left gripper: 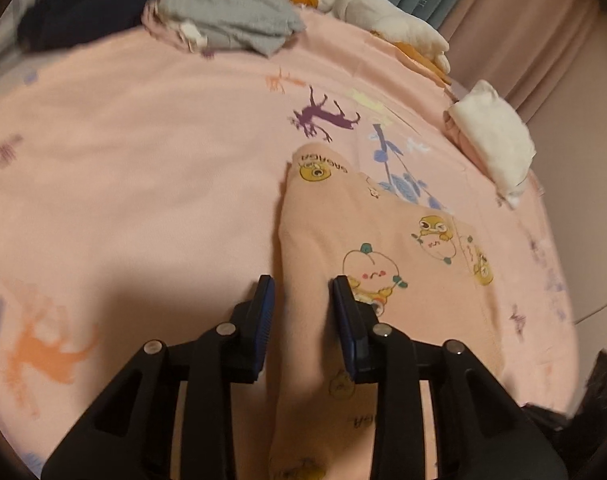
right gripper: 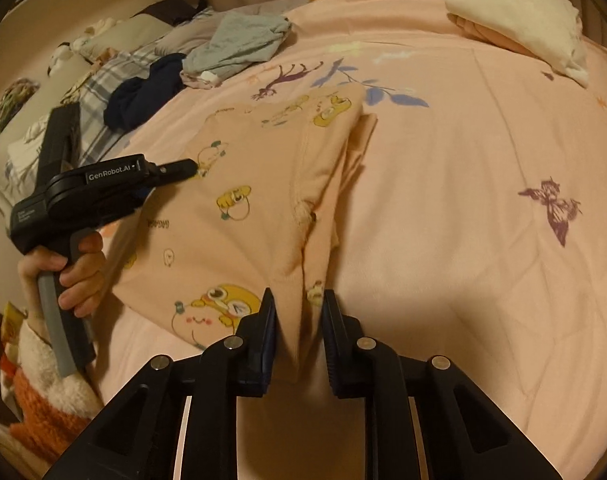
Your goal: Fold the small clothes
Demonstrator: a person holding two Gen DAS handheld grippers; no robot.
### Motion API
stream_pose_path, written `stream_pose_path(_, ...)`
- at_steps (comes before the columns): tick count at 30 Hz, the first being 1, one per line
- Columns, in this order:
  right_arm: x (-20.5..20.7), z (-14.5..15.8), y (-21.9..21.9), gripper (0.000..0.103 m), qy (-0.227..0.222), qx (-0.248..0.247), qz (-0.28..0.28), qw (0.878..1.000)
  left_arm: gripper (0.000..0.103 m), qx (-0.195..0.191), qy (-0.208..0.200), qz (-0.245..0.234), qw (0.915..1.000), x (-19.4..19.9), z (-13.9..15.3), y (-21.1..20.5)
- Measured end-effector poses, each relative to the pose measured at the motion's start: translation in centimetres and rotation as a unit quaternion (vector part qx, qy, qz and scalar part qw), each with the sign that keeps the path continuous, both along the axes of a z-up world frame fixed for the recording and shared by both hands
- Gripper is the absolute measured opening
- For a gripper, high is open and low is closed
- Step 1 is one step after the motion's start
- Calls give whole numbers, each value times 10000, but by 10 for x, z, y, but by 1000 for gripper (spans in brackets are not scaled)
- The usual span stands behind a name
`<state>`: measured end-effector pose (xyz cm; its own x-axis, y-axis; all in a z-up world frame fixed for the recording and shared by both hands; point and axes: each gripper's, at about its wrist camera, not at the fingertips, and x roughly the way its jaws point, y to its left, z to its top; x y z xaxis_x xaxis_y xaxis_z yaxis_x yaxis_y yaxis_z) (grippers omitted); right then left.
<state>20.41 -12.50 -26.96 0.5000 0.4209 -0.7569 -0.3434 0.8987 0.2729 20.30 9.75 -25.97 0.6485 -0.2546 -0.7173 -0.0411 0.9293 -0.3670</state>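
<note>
A small peach garment with yellow cartoon prints [left gripper: 387,248] lies partly folded on a pink bedspread [left gripper: 143,160]. My left gripper [left gripper: 303,284] is open, its jaws on either side of a raised fold along the garment's left edge. In the right wrist view the garment [right gripper: 263,184] lies ahead. My right gripper [right gripper: 299,300] is open, its jaws on either side of a pinched ridge at the garment's near corner. The left gripper [right gripper: 187,166] shows there at the garment's far left edge, held by a hand.
A grey garment [left gripper: 239,16] and a dark navy one [left gripper: 87,8] lie heaped at the far side of the bed. A folded white and pink stack [left gripper: 491,136] sits at the right edge. White and orange clothes [left gripper: 387,12] lie near curtains.
</note>
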Motion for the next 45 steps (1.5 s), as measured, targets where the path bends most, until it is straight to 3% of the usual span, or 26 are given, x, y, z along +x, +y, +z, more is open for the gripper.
stream_pose_path(2,-3,9,-4,20,72,18,-99,9999,25,-31,-21,51,10000,-12,9,1)
stream_pose_path(5,-12,27,-1,20,-240,-39,-162,9996,26,-263,239,-173,9992,-36,12,4)
stream_pose_path(9,-15,42,9,20,-611,221,-29,9979,26,137,265,-360,9989,-54,10,-12)
stream_pose_path(14,8,27,28,20,-454,181,-114,9987,26,276,533,-490,9970,-59,-6,-20)
stream_pose_path(18,13,4,24,20,62,257,-286,9992,28,271,569,-535,9966,-57,-9,-17)
stream_pose_path(23,9,8,22,20,60,273,-294,9992,28,317,614,-488,9964,-56,-8,-18)
stream_pose_path(26,5,11,29,20,-10,44,-326,9995,39,373,599,-475,9964,-54,-6,-22)
stream_pose_path(28,5,12,31,20,-45,-61,-324,9994,70,361,630,-414,9965,-53,-7,-22)
stream_pose_path(31,4,15,30,24,-11,-73,-326,9994,72,357,672,-331,9965,-52,-7,-23)
stream_pose_path(35,1,24,25,46,-29,48,-396,9992,76,381,673,-348,9964,-53,-2,-26)
stream_pose_path(37,-3,30,23,50,-193,-98,-590,9980,77,419,593,-342,9968,-55,4,-29)
stream_pose_path(40,-9,41,20,53,-418,-296,-733,9960,83,555,327,-276,9975,-63,18,-31)
stream_pose_path(45,-24,61,18,74,-765,-453,-834,9925,96,661,-415,-37,9969,-85,51,-31)
